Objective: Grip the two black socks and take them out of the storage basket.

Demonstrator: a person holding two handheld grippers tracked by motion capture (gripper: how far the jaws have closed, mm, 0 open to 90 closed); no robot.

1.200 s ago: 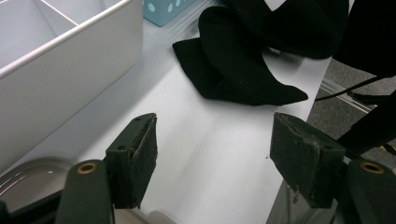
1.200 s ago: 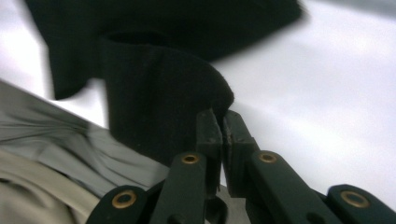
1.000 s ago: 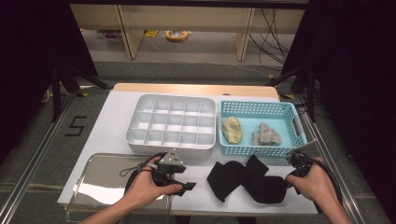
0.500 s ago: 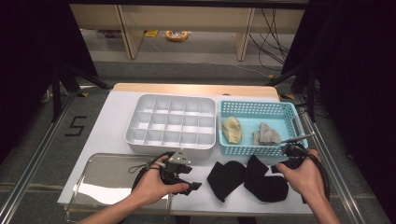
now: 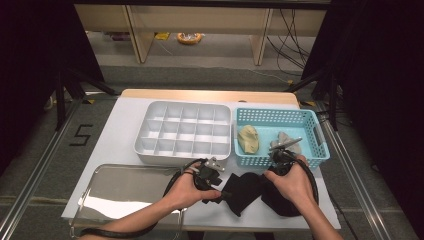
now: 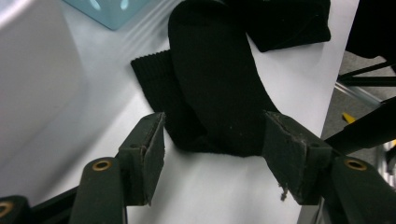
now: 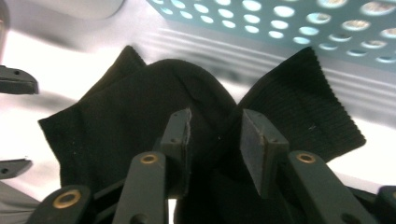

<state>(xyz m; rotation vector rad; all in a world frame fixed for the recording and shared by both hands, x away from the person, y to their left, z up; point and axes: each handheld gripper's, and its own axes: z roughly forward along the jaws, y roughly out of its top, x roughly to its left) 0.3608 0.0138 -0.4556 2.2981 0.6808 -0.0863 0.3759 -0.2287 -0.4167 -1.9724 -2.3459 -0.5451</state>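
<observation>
Both hand-held grippers, left (image 6: 210,158) closing slightly and right (image 7: 214,140) opening, stand open over limp black ribbed socks (image 5: 250,190) on the white tabletop (image 5: 120,125); a "5" (image 5: 80,135) marks the floor.

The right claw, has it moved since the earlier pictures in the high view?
Yes. The right claw has moved left and toward the blue basket; its tips now lie over the basket's front edge, above the black socks. Its jaws have just been opening.
</observation>
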